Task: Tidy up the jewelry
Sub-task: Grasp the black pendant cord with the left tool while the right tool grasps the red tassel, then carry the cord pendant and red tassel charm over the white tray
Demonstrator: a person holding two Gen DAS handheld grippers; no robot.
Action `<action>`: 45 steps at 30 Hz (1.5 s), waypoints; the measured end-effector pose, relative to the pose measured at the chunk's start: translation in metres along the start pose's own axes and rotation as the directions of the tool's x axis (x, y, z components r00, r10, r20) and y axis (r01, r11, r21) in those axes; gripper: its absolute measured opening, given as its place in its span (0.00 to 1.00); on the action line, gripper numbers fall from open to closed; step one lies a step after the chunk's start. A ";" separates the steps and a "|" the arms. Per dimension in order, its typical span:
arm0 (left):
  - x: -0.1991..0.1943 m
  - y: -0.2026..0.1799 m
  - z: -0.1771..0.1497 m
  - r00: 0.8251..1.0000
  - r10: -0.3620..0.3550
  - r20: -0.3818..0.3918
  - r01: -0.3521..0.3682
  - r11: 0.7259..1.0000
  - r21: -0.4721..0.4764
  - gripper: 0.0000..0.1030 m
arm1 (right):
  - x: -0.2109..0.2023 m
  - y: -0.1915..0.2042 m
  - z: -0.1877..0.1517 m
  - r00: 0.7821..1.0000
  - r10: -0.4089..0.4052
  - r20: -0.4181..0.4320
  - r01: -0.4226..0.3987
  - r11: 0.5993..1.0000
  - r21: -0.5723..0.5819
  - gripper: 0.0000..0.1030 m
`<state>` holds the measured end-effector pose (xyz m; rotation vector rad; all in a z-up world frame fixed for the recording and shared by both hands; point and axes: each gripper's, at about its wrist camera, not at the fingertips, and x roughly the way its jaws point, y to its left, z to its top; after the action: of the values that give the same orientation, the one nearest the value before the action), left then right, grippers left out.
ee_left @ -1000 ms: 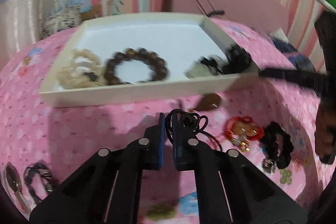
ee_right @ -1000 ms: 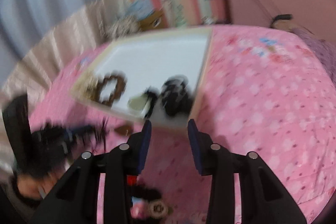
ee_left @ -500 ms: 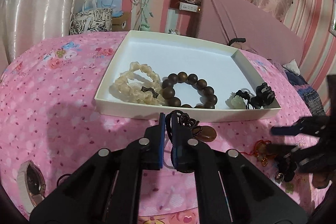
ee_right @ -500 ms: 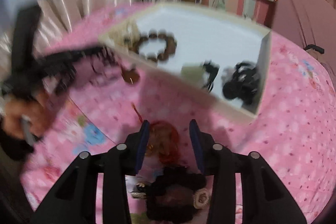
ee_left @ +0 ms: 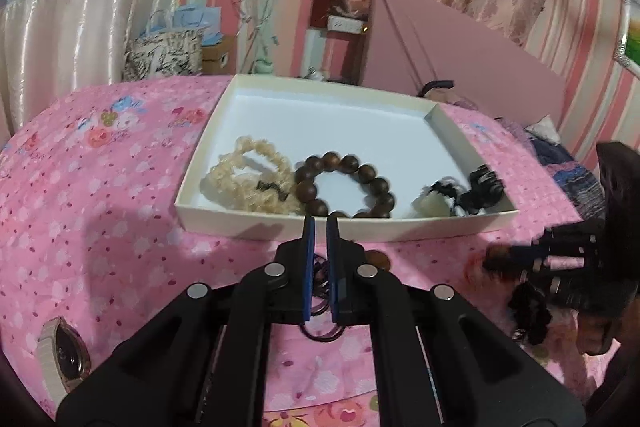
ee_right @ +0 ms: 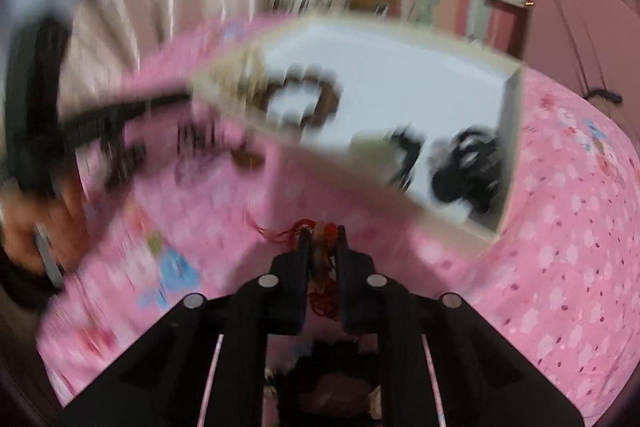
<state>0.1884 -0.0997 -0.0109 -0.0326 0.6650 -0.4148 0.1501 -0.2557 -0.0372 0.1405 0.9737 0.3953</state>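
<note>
A white tray (ee_left: 400, 229) on the pink bedspread holds a cream bead bracelet (ee_left: 252, 183), a brown bead bracelet (ee_left: 348, 187), a pale pendant on black cord (ee_left: 436, 203) and a black piece (ee_left: 485, 187). My left gripper (ee_left: 320, 223) hovers just before the tray's front wall, shut on a black cord (ee_left: 320, 291) whose brown pendant (ee_left: 378, 259) hangs below. My right gripper (ee_right: 322, 231) is closing its jaws on a red knotted charm (ee_right: 320, 259), pressed between the pads. That view is blurred.
A watch (ee_left: 64, 351) lies at the lower left of the bedspread. A black frilly hair tie (ee_left: 528, 311) sits under the right gripper. Bags, cables and a pink headboard stand behind the bed.
The right gripper came down over the red charm and closed on it. The left gripper rose with the cord and now faces the tray squarely.
</note>
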 end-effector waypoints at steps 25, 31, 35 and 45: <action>0.048 0.008 -0.018 0.968 0.152 -0.200 -0.144 0.988 0.052 0.64 | -0.013 -0.015 0.003 0.996 0.026 0.089 -0.033 0.996 0.082 0.11; 0.049 -0.003 -0.022 0.973 0.102 -0.208 -0.082 0.991 0.103 0.22 | -0.010 -0.016 0.003 0.997 0.023 0.078 -0.030 0.996 0.088 0.11; 0.042 -0.005 -0.021 0.982 0.050 -0.184 -0.033 0.995 0.090 0.14 | -0.014 -0.018 0.004 0.994 0.019 0.108 -0.030 0.995 0.098 0.11; -0.015 -0.017 0.044 0.998 -0.041 0.037 0.039 0.998 0.044 0.13 | -0.061 0.000 0.045 0.950 -0.023 0.312 -0.013 0.993 0.114 0.11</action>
<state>0.1986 -0.1140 0.0356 -0.0125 0.6188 -0.4657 0.1565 -0.2764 0.0356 0.2969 0.6819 0.3007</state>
